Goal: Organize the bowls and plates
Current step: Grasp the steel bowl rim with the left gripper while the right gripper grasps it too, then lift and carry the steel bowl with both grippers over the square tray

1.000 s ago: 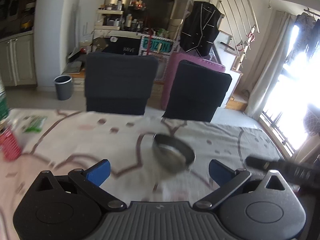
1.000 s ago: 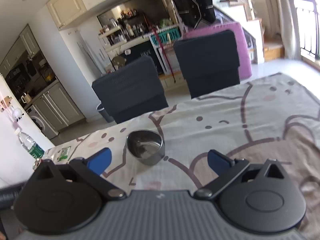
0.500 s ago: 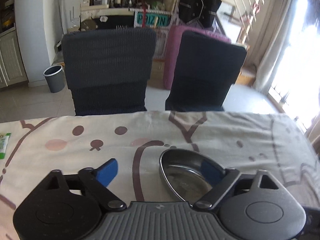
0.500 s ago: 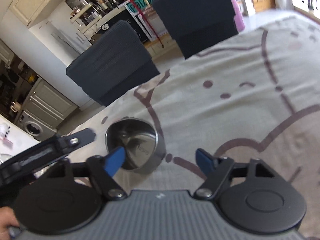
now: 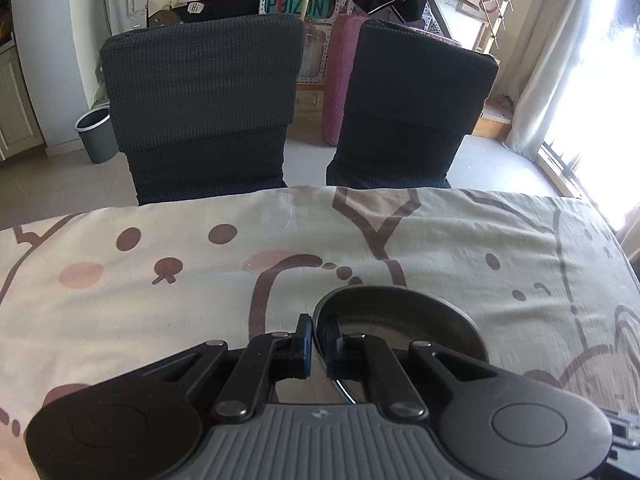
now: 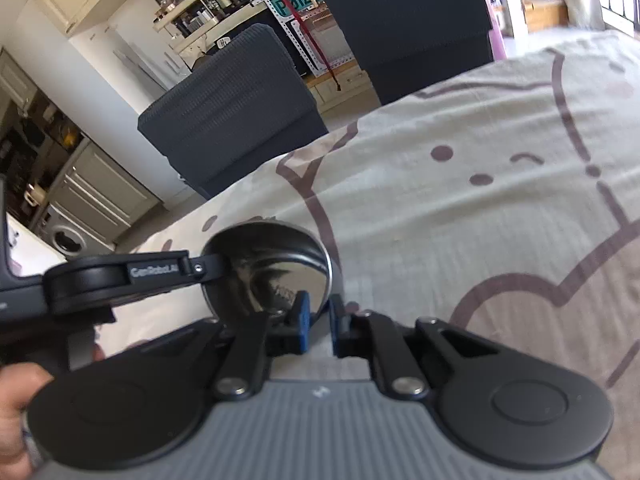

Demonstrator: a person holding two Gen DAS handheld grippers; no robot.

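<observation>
A shiny steel bowl (image 5: 404,320) stands on the patterned tablecloth (image 5: 160,280). In the left wrist view my left gripper (image 5: 319,338) has its blue pads closing tight onto the bowl's left rim, one pad outside and one inside. In the right wrist view the same bowl (image 6: 272,264) sits just ahead, and my right gripper (image 6: 319,318) is closing on its near right rim, which sits pinched between the pads. The left gripper (image 6: 214,266) reaches in from the left and meets the bowl's far left edge.
Two dark fabric chairs (image 5: 200,112) (image 5: 416,116) stand at the table's far edge. A grey bin (image 5: 94,132) sits on the floor behind. A person's hand (image 6: 16,404) shows at the lower left. The tablecloth (image 6: 480,200) stretches away to the right.
Both grippers came down to the bowl and went from wide open to pinched on its rim, the left on the left side and the right on the right side.
</observation>
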